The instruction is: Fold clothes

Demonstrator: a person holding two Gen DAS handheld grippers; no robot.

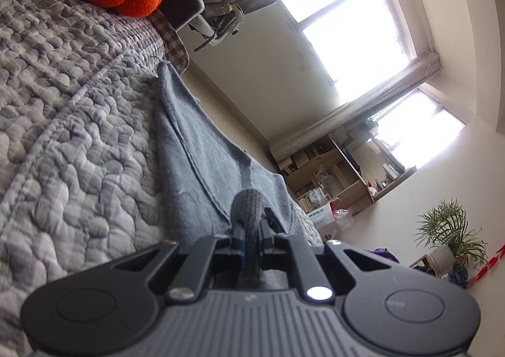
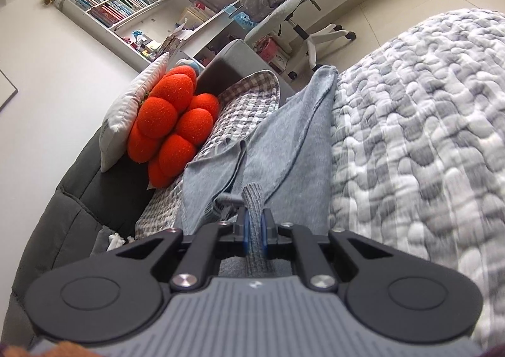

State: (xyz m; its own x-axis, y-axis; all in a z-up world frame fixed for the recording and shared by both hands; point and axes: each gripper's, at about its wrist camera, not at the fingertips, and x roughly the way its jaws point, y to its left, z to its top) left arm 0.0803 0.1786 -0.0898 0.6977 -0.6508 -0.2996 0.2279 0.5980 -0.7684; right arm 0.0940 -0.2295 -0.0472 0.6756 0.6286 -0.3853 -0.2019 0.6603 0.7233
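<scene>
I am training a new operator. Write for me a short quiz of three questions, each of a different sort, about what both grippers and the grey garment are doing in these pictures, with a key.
1. True or false: the left gripper is open and holds nothing.
2. Multiple choice: what does the right gripper pinch? A) the orange cushion B) a ribbed edge of the grey garment C) the checked cloth
3. Fill in: the grey garment lies on a quilted ____.

Key: 1 false, since its jaws are shut on a ribbed part of the same garment; 2 B; 3 bedspread.
</scene>
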